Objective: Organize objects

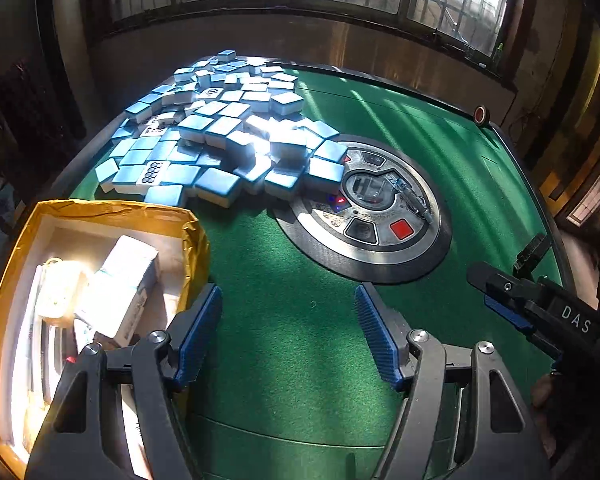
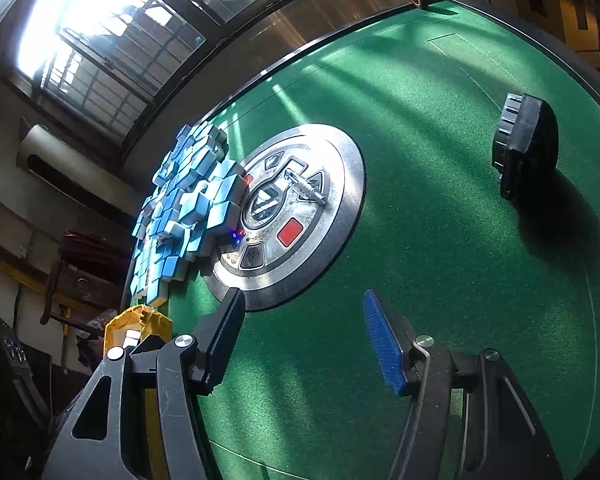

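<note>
A heap of blue-backed mahjong tiles (image 1: 220,136) lies on the far left of the green table (image 1: 292,320); it also shows in the right wrist view (image 2: 188,208). A yellow-rimmed box (image 1: 100,216) at near left holds several tiles (image 1: 120,284); its corner shows in the right wrist view (image 2: 136,320). My left gripper (image 1: 288,332) is open and empty over bare felt, just right of the box. My right gripper (image 2: 300,340) is open and empty over the felt (image 2: 440,200); it shows at the right edge of the left wrist view (image 1: 512,300).
A round metal control panel (image 1: 380,208) with a red button sits in the table's centre, touching the heap. A black object (image 2: 528,144) stands on the felt at far right. A red-capped item (image 1: 480,114) sits on the far rim. Windows lie behind.
</note>
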The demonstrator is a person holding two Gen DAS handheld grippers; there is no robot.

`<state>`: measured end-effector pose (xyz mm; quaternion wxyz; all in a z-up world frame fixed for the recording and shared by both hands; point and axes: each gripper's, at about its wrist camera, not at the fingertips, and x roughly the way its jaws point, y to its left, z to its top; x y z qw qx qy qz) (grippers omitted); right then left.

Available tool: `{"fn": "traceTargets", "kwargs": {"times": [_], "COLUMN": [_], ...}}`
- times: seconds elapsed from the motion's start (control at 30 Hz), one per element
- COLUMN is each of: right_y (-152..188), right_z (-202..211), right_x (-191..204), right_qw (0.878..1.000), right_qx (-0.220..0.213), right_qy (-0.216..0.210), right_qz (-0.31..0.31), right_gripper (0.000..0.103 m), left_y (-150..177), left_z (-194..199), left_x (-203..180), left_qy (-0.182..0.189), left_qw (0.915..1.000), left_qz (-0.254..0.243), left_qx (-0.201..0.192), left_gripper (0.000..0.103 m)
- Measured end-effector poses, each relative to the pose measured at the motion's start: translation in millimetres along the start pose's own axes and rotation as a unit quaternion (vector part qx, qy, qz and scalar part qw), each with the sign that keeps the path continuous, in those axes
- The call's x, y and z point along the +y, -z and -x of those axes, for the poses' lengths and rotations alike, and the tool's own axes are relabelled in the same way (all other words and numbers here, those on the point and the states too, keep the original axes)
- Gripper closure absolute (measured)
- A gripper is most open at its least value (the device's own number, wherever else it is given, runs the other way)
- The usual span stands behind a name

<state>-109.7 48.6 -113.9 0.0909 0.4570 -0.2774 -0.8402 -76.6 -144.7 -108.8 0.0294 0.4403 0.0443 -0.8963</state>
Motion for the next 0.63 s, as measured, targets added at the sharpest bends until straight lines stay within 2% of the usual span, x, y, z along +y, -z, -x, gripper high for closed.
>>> {"fn": "traceTargets", "kwargs": {"times": [0.1,0.2,0.27,0.43,0.5,0.63], "right_y": [23,59,83,129,141,159], "right_z": [-7,-16,-21,-26,-28,-30], "right_x": [37,83,109,151,163,180], "right_qw": [0.997,0.983,0.974,0.962,0.959,0.955], "right_qx": [0.022,0.055,0.074,0.096,0.105,0.112], "right_qy": [-0.03,-0.077,-0.091,-0.112,-0.114,-0.11], "right_qz": [0.07,0.156,0.193,0.229,0.239,0.253], "right_gripper": [0.047,0.047,0.047,0.047,0.046,0.047], "left_y": [19,37,49,71,75,79], "left_z": [29,45,52,61,65,69], "left_x": [44,85,109,146,153,154], "left_qy": [-0.029,-0.061,-0.086,-0.116,-0.108,-0.119], "left_qw": [0.9986,0.9957,0.9932,0.9888,0.9898,0.9899], "left_qz": [0.039,0.068,0.077,0.092,0.09,0.069], "left_qx": [-0.019,-0.017,-0.015,-0.015,-0.02,-0.036], "left_gripper": [0.035,0.035,0.035,0.034,0.034,0.034]}}
